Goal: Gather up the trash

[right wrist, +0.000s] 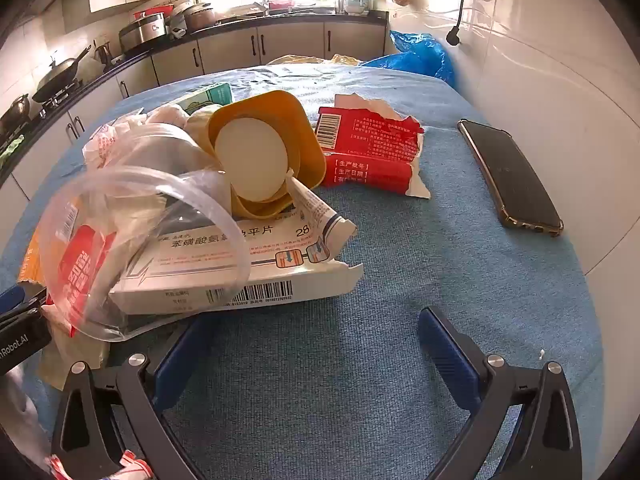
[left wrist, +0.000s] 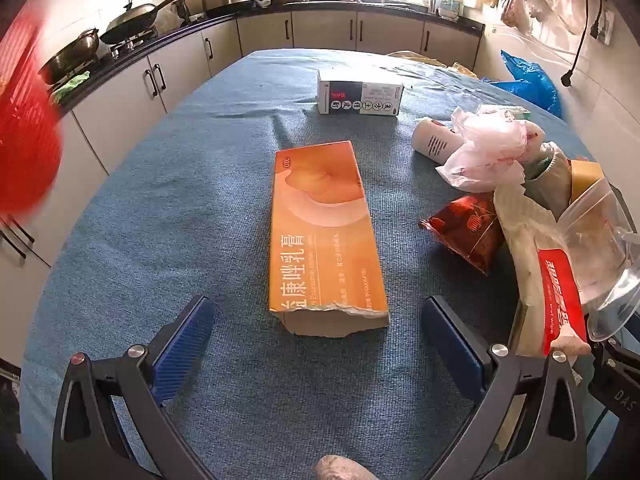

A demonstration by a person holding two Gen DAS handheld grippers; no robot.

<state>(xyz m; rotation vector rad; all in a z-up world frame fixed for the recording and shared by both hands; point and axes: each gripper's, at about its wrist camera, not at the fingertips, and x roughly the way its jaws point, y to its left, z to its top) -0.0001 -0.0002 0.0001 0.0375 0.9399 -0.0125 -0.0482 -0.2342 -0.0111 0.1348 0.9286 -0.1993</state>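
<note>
Fingers [left wrist: 192,344] spread wide, orange box [left wrist: 324,232] between, untouched.

Dark phone [right wrist: 510,178] flat on blue tablecloth [right wrist: 360,360]; wok [left wrist: 134,22] on stove; dangling plug [left wrist: 567,78]

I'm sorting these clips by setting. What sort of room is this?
Most likely a home kitchen: a wok sits on a gas stove, a counter runs over cabinets, and the trash lies on a blue-covered table.
</note>
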